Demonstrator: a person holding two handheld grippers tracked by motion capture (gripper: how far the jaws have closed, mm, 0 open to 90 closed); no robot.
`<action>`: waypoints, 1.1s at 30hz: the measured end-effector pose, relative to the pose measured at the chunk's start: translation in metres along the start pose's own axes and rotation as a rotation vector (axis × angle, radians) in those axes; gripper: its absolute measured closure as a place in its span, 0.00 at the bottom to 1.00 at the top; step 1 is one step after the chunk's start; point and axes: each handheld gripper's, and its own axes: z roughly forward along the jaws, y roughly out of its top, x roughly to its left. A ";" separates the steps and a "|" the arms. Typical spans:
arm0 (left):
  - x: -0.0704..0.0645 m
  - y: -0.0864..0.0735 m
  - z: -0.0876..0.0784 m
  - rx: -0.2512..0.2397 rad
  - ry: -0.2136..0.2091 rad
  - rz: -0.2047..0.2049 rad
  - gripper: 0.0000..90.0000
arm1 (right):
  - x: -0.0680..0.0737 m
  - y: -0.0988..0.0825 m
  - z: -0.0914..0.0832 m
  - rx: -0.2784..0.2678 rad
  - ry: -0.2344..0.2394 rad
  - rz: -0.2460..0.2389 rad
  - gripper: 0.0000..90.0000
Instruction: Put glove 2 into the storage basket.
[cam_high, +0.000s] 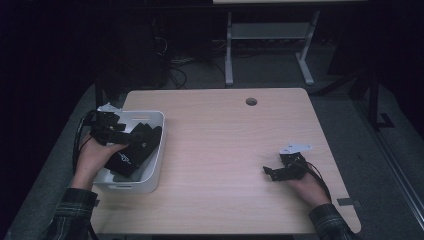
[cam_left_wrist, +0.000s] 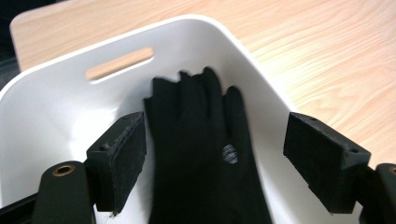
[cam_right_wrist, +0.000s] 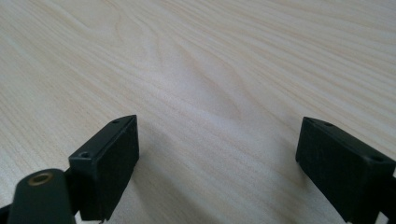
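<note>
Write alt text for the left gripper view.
A black glove lies inside a white bin, its fingers pointing toward the far wall with a handle slot. The left gripper stands open above it, its pads clear of the glove. A wooden table lies beyond.

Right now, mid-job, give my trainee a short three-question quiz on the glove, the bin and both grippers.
1. True or false: the black fabric glove lies inside the white plastic bin.
2. Which gripper hovers over that bin: A) left gripper, B) right gripper?
3. What lies under the right gripper's open jaws?

Key:
1. True; its fingers reach up the far wall.
2. A; its jaws stand open, clear of the glove.
3. Bare light wooden table.
</note>
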 end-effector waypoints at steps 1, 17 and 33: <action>-0.003 0.002 0.000 -0.005 -0.009 0.005 0.23 | 0.000 0.000 0.000 0.000 0.000 0.000 0.14; -0.068 0.024 0.027 -0.067 -0.151 0.097 0.23 | 0.000 0.000 0.000 -0.001 0.000 0.000 0.14; -0.143 0.015 0.072 -0.089 -0.297 0.173 0.23 | 0.000 0.000 0.000 -0.001 0.001 -0.001 0.14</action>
